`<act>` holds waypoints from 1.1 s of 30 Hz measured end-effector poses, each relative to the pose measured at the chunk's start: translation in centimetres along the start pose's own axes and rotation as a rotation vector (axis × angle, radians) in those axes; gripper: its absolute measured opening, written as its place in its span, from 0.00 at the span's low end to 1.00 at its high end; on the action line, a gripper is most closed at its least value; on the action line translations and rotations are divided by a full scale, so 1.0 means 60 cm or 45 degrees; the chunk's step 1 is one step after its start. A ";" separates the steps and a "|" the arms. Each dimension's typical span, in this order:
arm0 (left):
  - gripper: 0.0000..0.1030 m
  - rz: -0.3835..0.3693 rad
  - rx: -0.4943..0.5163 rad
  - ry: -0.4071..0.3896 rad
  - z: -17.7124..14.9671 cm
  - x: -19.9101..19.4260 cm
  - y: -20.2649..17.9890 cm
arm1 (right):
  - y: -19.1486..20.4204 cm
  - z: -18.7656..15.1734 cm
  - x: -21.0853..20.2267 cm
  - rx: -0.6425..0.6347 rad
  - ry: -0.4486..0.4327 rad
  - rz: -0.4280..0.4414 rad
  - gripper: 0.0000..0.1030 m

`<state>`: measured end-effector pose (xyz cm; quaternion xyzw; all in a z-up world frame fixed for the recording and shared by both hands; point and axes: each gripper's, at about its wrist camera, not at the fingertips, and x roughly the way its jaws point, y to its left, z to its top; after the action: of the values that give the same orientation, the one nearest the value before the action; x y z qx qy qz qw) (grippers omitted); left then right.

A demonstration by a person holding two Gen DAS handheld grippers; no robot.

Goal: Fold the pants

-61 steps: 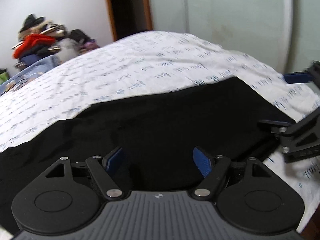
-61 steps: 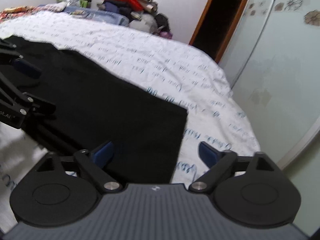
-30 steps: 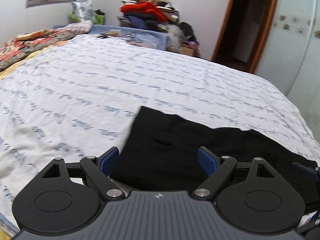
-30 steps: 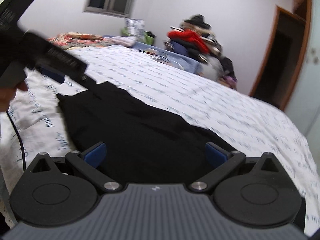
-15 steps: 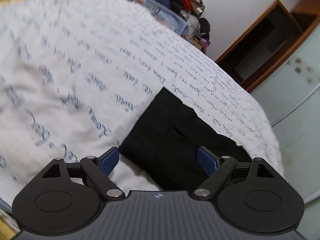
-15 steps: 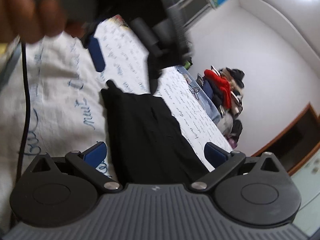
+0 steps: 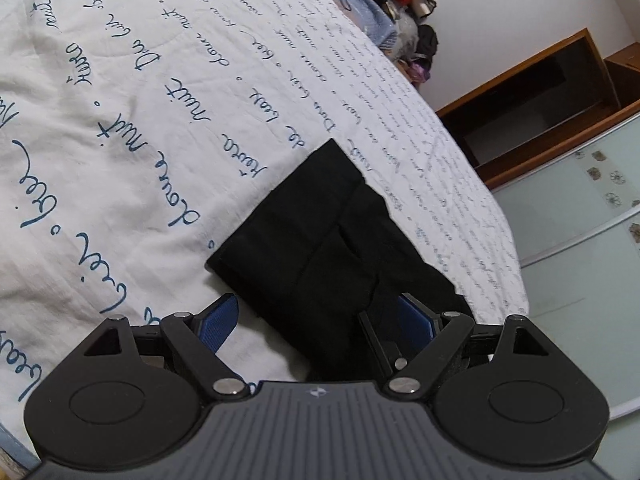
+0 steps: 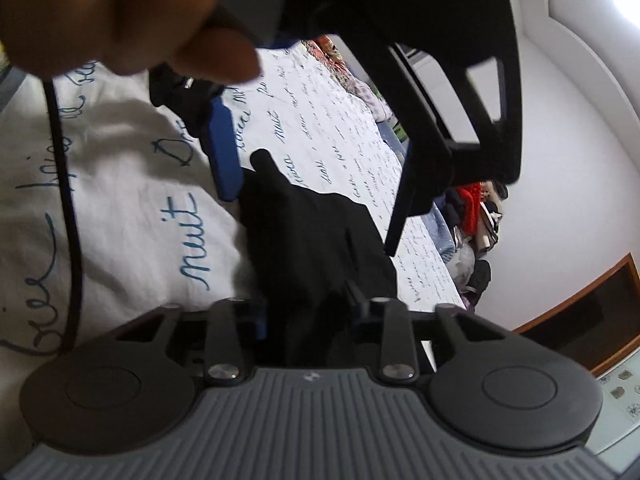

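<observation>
Blue cursive script, with words like "nuit" and "douce" legible, covers the white bedsheet (image 7: 120, 128) where black pants (image 7: 320, 240) lie folded into a long, flat band running from the near edge toward the far wardrobe side. The left gripper (image 7: 320, 320) hovers with jaws spread wide across the band's width, pads clear of the cloth. The right gripper (image 8: 308, 316) has just been closing its jaws, apparently pinching the dark fabric, though shadow obscures the contact.
</observation>
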<state>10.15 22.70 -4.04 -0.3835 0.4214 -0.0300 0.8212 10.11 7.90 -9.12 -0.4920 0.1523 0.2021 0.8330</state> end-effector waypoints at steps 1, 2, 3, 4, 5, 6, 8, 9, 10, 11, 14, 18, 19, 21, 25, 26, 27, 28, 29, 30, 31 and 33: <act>0.83 0.019 0.003 -0.002 0.000 0.003 0.000 | -0.002 -0.004 -0.001 0.006 -0.003 0.003 0.23; 0.83 0.037 0.011 -0.007 0.000 0.005 -0.002 | -0.004 -0.004 -0.001 0.021 -0.005 0.012 0.20; 0.83 0.048 0.023 -0.012 -0.001 0.005 -0.002 | -0.009 -0.005 -0.001 0.051 -0.009 0.023 0.18; 0.83 0.055 0.033 -0.015 -0.001 0.007 -0.004 | -0.019 -0.008 -0.005 0.092 -0.014 0.037 0.17; 0.83 0.058 0.033 -0.016 -0.001 0.010 -0.005 | -0.028 -0.009 -0.004 0.148 -0.017 0.062 0.15; 0.83 0.054 0.027 -0.017 0.000 0.012 -0.006 | -0.039 -0.010 -0.004 0.211 -0.023 0.093 0.12; 0.83 0.034 -0.002 -0.021 0.004 0.019 -0.004 | -0.063 -0.014 -0.002 0.343 -0.037 0.145 0.12; 0.84 0.022 -0.023 -0.021 0.007 0.023 -0.003 | -0.074 -0.019 -0.004 0.394 -0.047 0.165 0.11; 0.84 0.008 -0.045 -0.023 0.009 0.027 -0.002 | -0.083 -0.022 -0.004 0.437 -0.052 0.184 0.11; 0.84 -0.005 -0.062 -0.027 0.010 0.030 -0.002 | -0.092 -0.026 -0.004 0.478 -0.055 0.201 0.11; 0.84 -0.022 -0.078 -0.051 0.012 0.038 -0.007 | -0.114 -0.035 -0.004 0.602 -0.069 0.236 0.11; 0.83 0.058 0.041 -0.116 0.006 0.036 -0.028 | -0.141 -0.046 -0.002 0.763 -0.086 0.291 0.11; 0.82 0.095 0.085 -0.147 0.003 0.034 -0.034 | -0.147 -0.050 -0.003 0.795 -0.089 0.307 0.11; 0.74 0.163 0.162 -0.199 0.001 0.030 -0.045 | -0.154 -0.053 -0.004 0.830 -0.091 0.330 0.11; 0.74 0.207 0.207 -0.207 0.002 0.033 -0.051 | -0.147 -0.055 -0.001 0.809 -0.096 0.333 0.12; 0.74 0.213 0.211 -0.206 0.003 0.035 -0.051 | -0.145 -0.056 -0.001 0.801 -0.097 0.332 0.12; 0.74 0.217 0.210 -0.202 0.004 0.037 -0.052 | -0.144 -0.056 -0.001 0.797 -0.098 0.331 0.12; 0.74 0.217 0.207 -0.193 0.005 0.039 -0.052 | -0.142 -0.057 -0.001 0.799 -0.099 0.332 0.12; 0.74 0.215 0.198 -0.186 0.007 0.041 -0.051 | -0.142 -0.057 -0.002 0.801 -0.100 0.333 0.12; 0.74 0.215 0.189 -0.182 0.007 0.043 -0.050 | -0.142 -0.058 -0.003 0.803 -0.101 0.333 0.12; 0.74 0.220 0.188 -0.180 0.007 0.044 -0.050 | -0.143 -0.057 -0.006 0.804 -0.101 0.333 0.12; 0.74 0.240 0.206 -0.184 0.006 0.047 -0.054 | -0.141 -0.056 -0.009 0.802 -0.101 0.332 0.11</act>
<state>13.09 19.60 -3.67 -0.2759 0.3915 0.0412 0.8769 13.59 1.14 -4.04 -0.1789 0.2365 0.2689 0.9164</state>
